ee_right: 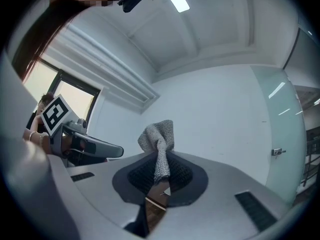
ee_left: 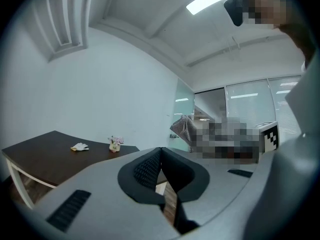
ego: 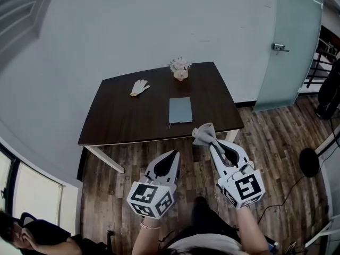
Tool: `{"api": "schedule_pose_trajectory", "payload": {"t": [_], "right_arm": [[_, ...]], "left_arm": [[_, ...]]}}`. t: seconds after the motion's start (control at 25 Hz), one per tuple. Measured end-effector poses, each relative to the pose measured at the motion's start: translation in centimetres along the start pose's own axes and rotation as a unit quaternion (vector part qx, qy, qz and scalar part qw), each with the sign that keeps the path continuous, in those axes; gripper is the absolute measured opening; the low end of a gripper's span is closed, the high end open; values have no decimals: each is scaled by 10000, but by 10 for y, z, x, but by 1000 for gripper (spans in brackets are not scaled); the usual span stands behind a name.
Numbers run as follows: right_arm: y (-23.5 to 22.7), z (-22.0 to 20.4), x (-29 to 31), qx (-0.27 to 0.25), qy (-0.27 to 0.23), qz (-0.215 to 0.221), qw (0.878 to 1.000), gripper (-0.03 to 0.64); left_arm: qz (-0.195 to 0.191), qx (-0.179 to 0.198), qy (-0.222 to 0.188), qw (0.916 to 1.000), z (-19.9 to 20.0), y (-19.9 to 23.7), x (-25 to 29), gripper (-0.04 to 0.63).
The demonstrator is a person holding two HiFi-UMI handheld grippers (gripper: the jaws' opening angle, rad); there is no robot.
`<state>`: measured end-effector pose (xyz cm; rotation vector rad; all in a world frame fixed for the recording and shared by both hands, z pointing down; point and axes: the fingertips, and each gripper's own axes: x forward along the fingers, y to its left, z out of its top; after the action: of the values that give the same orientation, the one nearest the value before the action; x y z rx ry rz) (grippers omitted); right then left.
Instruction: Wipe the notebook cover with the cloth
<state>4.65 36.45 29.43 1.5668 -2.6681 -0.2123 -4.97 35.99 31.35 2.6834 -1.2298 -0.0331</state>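
Observation:
A grey-blue notebook (ego: pixel 180 110) lies flat near the front middle of the dark brown table (ego: pixel 117 126). My right gripper (ego: pixel 211 142) is shut on a grey cloth (ego: pixel 204 133), whose bunched end sticks up past the jaw tips (ee_right: pixel 159 136). It hovers in front of the table's front edge, to the right of and nearer than the notebook. My left gripper (ego: pixel 171 157) is shut with nothing in it, lower and to the left, over the wooden floor. In the left gripper view the cloth (ee_left: pixel 183 127) shows at the right, and the jaws meet at their tips.
A white glove (ego: pixel 139 87) lies at the table's back left. A small pot of flowers (ego: pixel 180 69) stands at the back edge. A glass door (ego: pixel 289 41) is to the right. A seated person (ego: pixel 32 235) is at the lower left.

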Motion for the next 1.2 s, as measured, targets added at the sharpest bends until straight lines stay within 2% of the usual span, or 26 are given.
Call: {"api": "schedule_pose_trajectory", "payload": {"t": [0.68,1.2], "right_arm": [[-109,-44,126,249,145,445,9986,37],[-139,-66,201,244,272,937,9949,37]], "left_arm": [[414,-36,65,9991,-1,83,150,18],[740,-239,138,9969,-11,130,201,18]]}}
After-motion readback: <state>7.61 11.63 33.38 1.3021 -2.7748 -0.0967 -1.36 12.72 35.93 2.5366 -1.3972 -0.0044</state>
